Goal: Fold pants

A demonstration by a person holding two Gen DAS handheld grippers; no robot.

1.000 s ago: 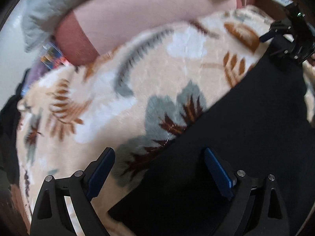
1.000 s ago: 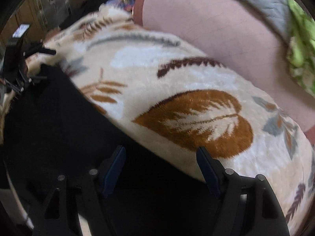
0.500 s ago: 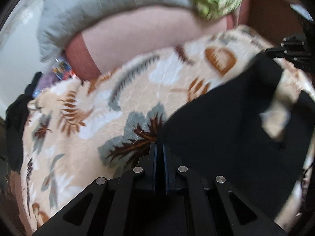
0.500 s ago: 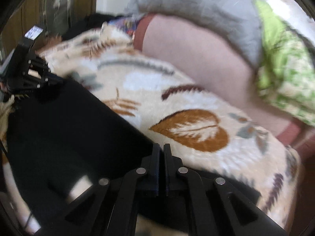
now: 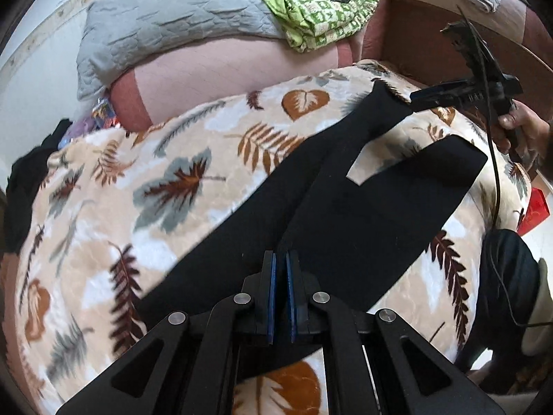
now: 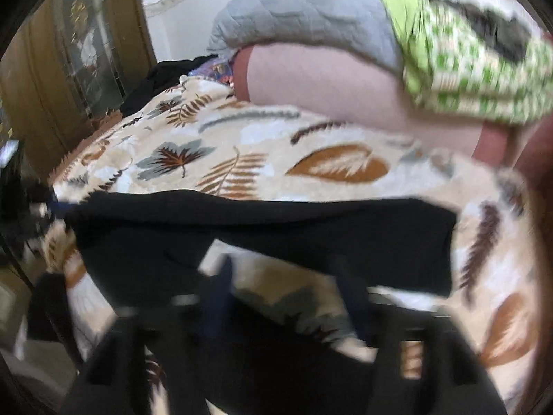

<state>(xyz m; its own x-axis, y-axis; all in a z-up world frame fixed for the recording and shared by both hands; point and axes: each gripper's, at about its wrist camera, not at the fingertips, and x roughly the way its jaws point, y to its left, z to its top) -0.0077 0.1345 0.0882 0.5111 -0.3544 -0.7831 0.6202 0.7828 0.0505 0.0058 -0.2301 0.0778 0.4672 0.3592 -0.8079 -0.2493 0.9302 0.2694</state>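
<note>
Nearest the left wrist camera, the left claw (image 5: 280, 294) has its blue-padded fingers pressed together on the near edge of the black fabric pants (image 5: 345, 207), apparently at the waistband, though the pinched cloth itself is hard to make out against the dark frame. From there the pants stretch away across the cream fleece blanket printed with brown and grey leaves (image 5: 138, 190) that covers the bed, the two legs splitting into a V with a wedge of blanket showing between them. At the far leg's end, the right claw (image 5: 420, 98) sits at the cuff; whether it grips the cloth cannot be told, and its own view is too blurred to show if the fingers are parted. Beyond lie a grey quilted pillow (image 5: 166, 31) and a green patterned cloth (image 5: 321, 7). As a judgement, folding has barely begun: the garment is spread out, legs not yet laid together, no crosswise fold made.
</note>
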